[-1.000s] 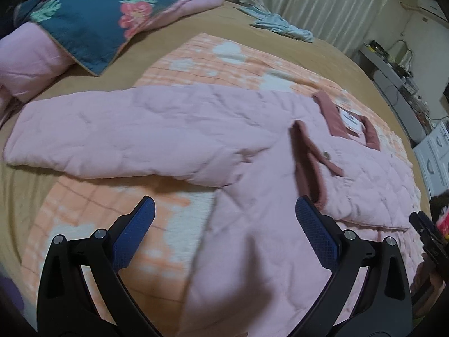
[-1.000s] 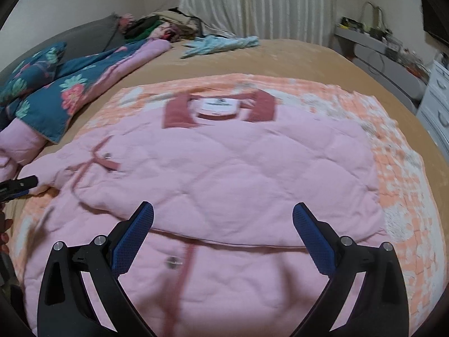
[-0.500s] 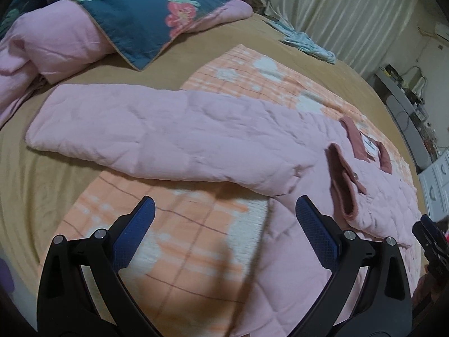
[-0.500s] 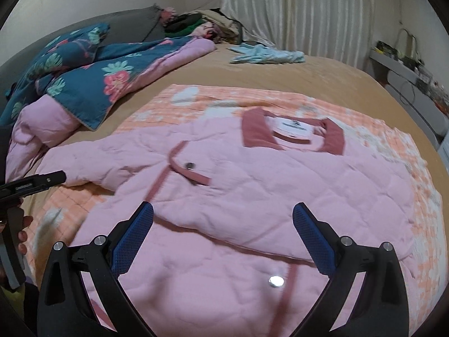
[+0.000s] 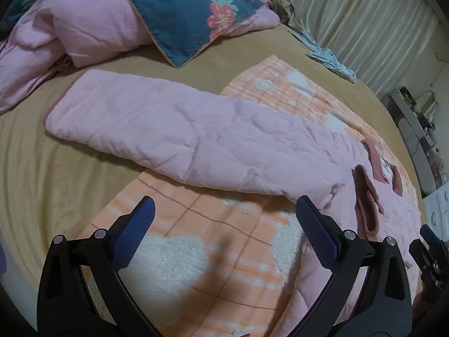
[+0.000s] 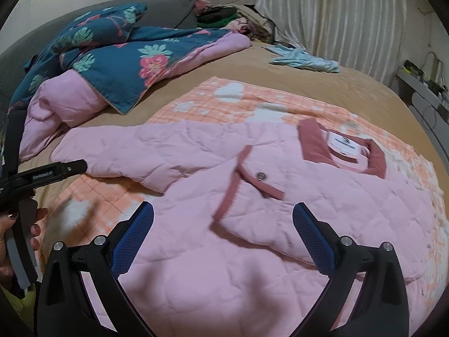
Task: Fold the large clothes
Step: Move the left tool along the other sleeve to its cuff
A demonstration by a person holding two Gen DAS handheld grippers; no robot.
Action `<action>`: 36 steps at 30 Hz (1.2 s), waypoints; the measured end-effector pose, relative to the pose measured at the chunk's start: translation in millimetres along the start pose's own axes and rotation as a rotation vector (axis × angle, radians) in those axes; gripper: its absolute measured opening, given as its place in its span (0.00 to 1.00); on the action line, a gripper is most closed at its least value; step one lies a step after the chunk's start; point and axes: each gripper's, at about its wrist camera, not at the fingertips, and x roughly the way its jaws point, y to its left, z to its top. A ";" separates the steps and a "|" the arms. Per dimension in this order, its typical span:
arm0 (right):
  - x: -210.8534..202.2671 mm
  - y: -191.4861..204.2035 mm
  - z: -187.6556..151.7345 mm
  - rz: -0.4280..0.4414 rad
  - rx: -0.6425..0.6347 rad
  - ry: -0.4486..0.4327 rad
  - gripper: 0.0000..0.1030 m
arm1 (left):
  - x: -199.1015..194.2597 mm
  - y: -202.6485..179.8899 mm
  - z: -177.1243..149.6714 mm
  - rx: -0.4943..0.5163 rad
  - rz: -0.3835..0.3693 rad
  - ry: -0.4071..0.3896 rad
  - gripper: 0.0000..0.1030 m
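A quilted pink jacket [image 6: 280, 196] with dusty-rose trim, a metal snap and a white neck label lies flat on a fleecy orange-and-white checked blanket [image 5: 213, 238], itself spread over the tan bedcover [image 5: 42, 174]. One puffy sleeve [image 5: 174, 134] stretches out straight toward a heaped floral duvet [image 6: 118, 56] with a soft pink underside; part of the front panel is folded over the chest. The left gripper [image 5: 224, 230] hovers above bare blanket near the sleeve, blue textured pads spread wide and empty. The right gripper [image 6: 223, 236] hangs over the jacket's body, jaws likewise wide apart, gripping nothing.
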 end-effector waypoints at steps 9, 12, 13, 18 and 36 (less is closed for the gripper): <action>18.6 39.6 13.2 0.030 -0.071 0.014 0.96 | 11.5 25.3 4.8 -0.079 0.018 0.001 0.91; 25.1 48.7 15.8 0.043 -0.081 0.023 0.96 | 17.8 35.1 5.0 -0.109 0.031 0.013 0.91; 28.0 52.1 16.5 0.047 -0.085 0.027 0.96 | 19.0 37.5 5.1 -0.115 0.033 0.012 0.91; 40.3 61.8 19.6 0.054 -0.089 0.043 0.96 | 32.5 54.8 8.6 -0.171 0.055 0.035 0.91; 53.3 54.6 21.4 0.053 -0.063 0.059 0.96 | 69.5 120.5 33.3 -0.486 0.000 -0.041 0.91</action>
